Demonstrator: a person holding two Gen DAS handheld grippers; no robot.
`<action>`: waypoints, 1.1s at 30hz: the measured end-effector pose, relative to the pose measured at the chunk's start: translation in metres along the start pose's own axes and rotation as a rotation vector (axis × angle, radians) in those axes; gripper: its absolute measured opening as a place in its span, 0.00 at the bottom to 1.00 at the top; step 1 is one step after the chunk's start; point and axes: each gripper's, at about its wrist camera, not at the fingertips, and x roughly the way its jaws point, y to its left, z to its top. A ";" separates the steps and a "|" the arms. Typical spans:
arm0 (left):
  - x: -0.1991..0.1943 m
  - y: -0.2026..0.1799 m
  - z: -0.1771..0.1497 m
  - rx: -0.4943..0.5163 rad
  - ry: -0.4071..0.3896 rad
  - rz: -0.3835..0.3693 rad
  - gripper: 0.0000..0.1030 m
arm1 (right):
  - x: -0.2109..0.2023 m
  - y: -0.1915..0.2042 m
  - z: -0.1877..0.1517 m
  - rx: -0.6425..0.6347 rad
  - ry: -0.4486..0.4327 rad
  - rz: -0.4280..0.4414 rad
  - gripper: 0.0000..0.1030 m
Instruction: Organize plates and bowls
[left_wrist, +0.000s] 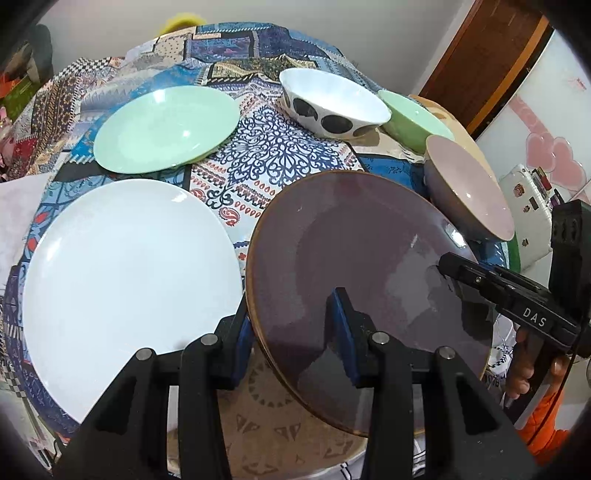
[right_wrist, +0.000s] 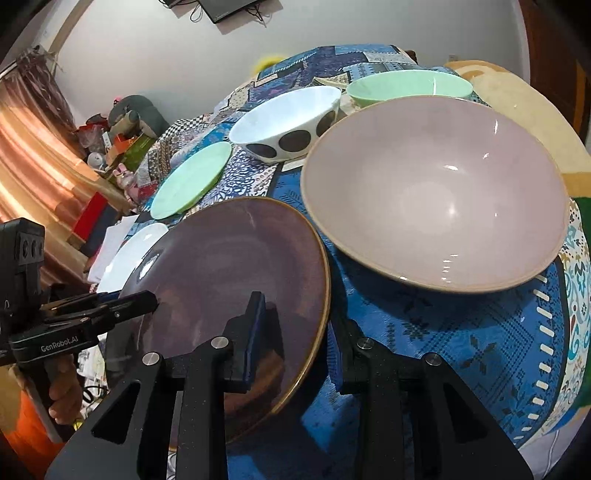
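Both grippers, L (left_wrist: 291, 332) "GenRobot.AI" & R (right_wrist: 295, 332) "DAS", clamp purple plate (left_wrist: 369, 258) rim.

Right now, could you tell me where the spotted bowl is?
The spotted bowl stands at the table's far side in both views, between the green plate on its left and the green bowl on its right.

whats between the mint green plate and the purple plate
Only bare patterned tablecloth lies between the mint green plate and the purple plate; nothing stands there. The left wrist view shows this best.
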 end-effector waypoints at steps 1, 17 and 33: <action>0.002 0.001 0.001 -0.003 0.002 0.000 0.39 | 0.000 0.000 0.000 -0.003 -0.001 -0.003 0.27; 0.007 -0.007 -0.005 0.054 -0.018 0.069 0.39 | -0.001 0.002 0.000 -0.054 0.002 -0.056 0.29; -0.065 0.006 -0.020 0.030 -0.201 0.107 0.45 | -0.034 0.026 0.005 -0.091 -0.056 -0.073 0.39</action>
